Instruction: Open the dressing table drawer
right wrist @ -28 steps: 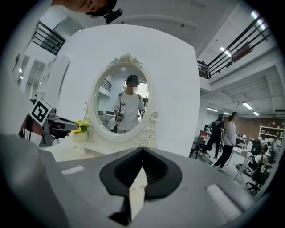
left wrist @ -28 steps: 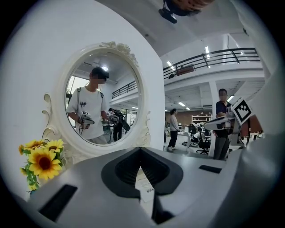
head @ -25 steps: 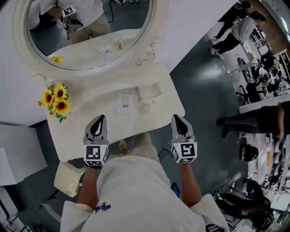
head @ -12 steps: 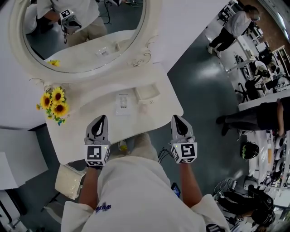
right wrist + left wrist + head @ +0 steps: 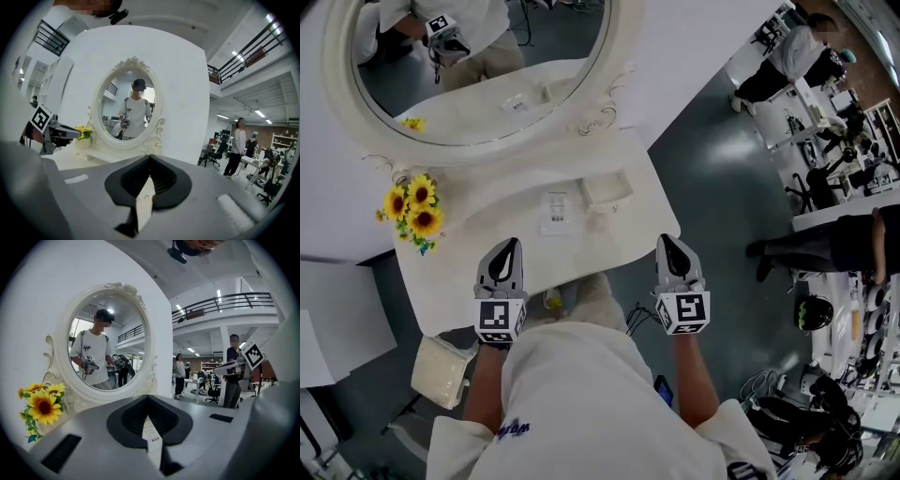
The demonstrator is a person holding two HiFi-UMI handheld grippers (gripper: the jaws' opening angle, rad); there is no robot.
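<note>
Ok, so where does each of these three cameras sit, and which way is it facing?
Head view: on the person's head, looking steeply down on the dressing table; left gripper, right gripper and white shirt show.
Left gripper view: on the left gripper, looking along its shut jaws toward the oval mirror.
Right gripper view: on the right gripper, along its shut jaws toward the same mirror.
Shared: all three show the mirror and the sunflowers.
</note>
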